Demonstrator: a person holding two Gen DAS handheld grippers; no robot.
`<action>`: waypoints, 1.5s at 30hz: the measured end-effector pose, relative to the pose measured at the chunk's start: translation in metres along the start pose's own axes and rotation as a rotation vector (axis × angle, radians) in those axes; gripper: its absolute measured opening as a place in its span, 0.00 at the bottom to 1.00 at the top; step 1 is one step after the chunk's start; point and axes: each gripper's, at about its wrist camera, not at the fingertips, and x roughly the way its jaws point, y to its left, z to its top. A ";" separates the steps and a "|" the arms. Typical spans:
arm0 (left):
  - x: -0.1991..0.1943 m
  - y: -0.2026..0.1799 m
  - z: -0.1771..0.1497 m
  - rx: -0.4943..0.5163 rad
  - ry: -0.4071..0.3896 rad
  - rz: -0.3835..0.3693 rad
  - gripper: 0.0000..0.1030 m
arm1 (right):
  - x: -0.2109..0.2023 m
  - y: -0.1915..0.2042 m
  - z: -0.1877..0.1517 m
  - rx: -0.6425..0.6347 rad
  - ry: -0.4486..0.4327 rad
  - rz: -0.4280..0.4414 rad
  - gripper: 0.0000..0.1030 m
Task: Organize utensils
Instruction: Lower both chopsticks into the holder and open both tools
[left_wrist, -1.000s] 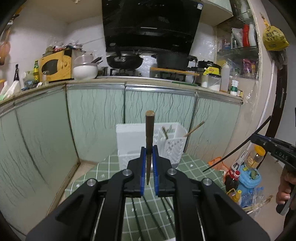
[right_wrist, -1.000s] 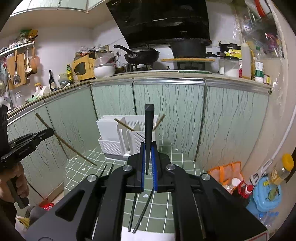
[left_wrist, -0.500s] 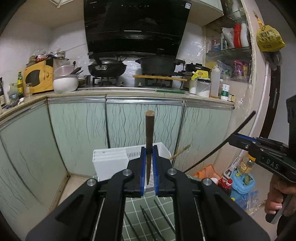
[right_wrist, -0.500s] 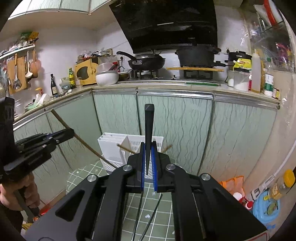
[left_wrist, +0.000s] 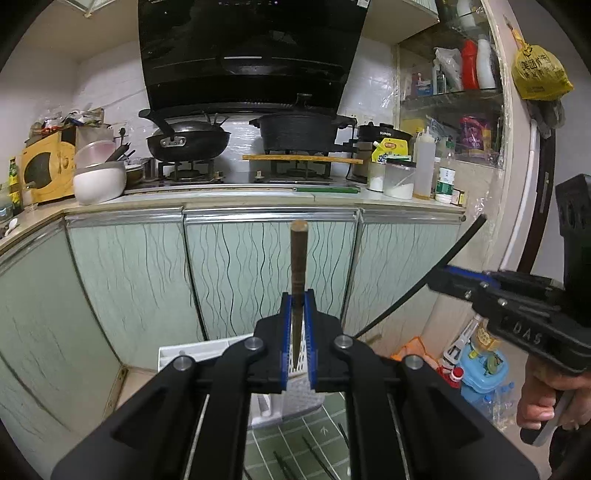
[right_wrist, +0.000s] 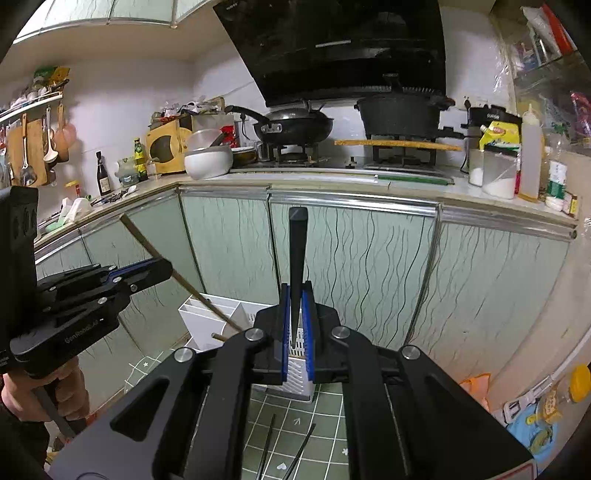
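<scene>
The left hand-held gripper (left_wrist: 297, 325) is clamped on a brown wooden chopstick (left_wrist: 297, 258), which stands upright between the blue pads (left_wrist: 284, 332) with its blunt end up against the pale green cabinet doors (left_wrist: 129, 280). The right hand-held gripper (right_wrist: 296, 321) is likewise closed on a black chopstick (right_wrist: 297, 251), gripped near its thin end and pointing straight up.

In the left wrist view the right tool appears at the right edge, its black chopstick slanting up and out. In the right wrist view the left tool sits at the left edge, and its brown chopstick slants down towards the white utensil holder (right_wrist: 218, 317).

That holder (a slotted white plastic caddy) stands on the green tiled worktop (right_wrist: 325, 413), low and just beyond both sets of fingers; at least one wooden stick end (right_wrist: 218, 336) pokes out beside it. Two more dark chopsticks (right_wrist: 301, 450) lie loose on the green tiles near the bottom of the right wrist view.

Behind, the kitchen counter (left_wrist: 258, 192) carries a wok (left_wrist: 184, 138) and a black pot (left_wrist: 299, 129)
</scene>
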 end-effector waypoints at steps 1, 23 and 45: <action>0.007 0.000 -0.001 0.004 0.001 0.001 0.06 | 0.008 -0.002 0.000 -0.003 0.008 0.000 0.06; 0.097 0.020 -0.038 -0.008 0.099 -0.004 0.07 | 0.095 -0.018 -0.030 -0.006 0.101 0.024 0.18; -0.023 0.020 -0.040 -0.014 -0.066 0.098 0.95 | -0.011 0.004 -0.036 -0.050 -0.033 -0.055 0.92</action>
